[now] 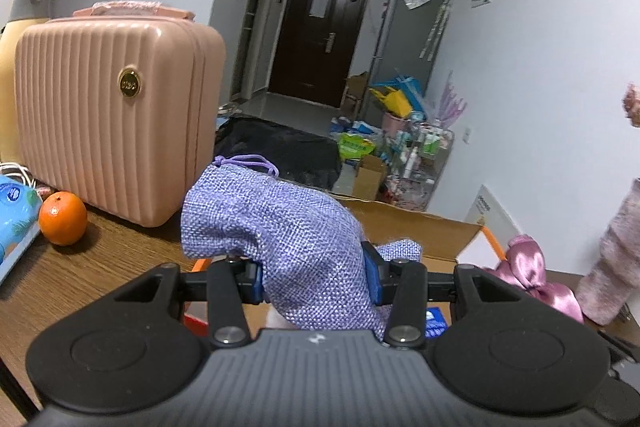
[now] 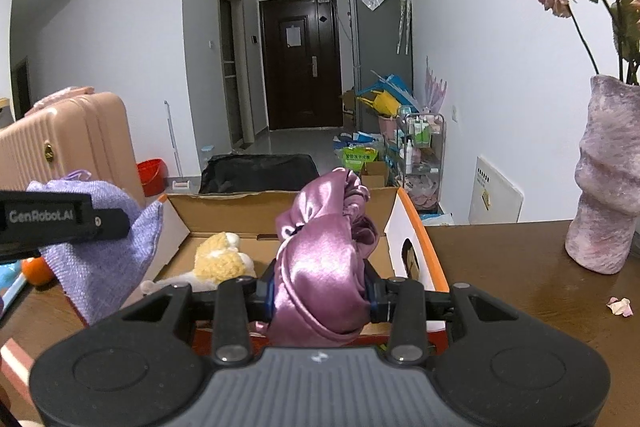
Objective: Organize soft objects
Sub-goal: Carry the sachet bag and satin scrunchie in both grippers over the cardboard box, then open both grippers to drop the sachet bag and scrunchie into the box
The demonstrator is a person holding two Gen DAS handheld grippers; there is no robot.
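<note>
The left claw [image 1: 316, 281] is clamped on a purple cloth bag [image 1: 280, 227], which is squeezed between its two blue pads. The bag is held up above the near edge of an open cardboard box [image 2: 288, 215] on the brown table [image 2: 520, 267]. A purple string [image 1: 248, 163] is seen at the top of the bag. The right claw [image 2: 320, 293] is clamped on a shiny pink bow [image 2: 324, 259], and the bow is held over the box too. A fluffy yellow toy [image 2: 220, 259] is seen lying inside the box. A pink case [image 1: 116, 119] is stood on the table to the left, and an orange [image 1: 63, 225] is sat just beside it. A pink fuzzy vase [image 2: 608, 179] with flowers is stood well apart on the right.
</note>
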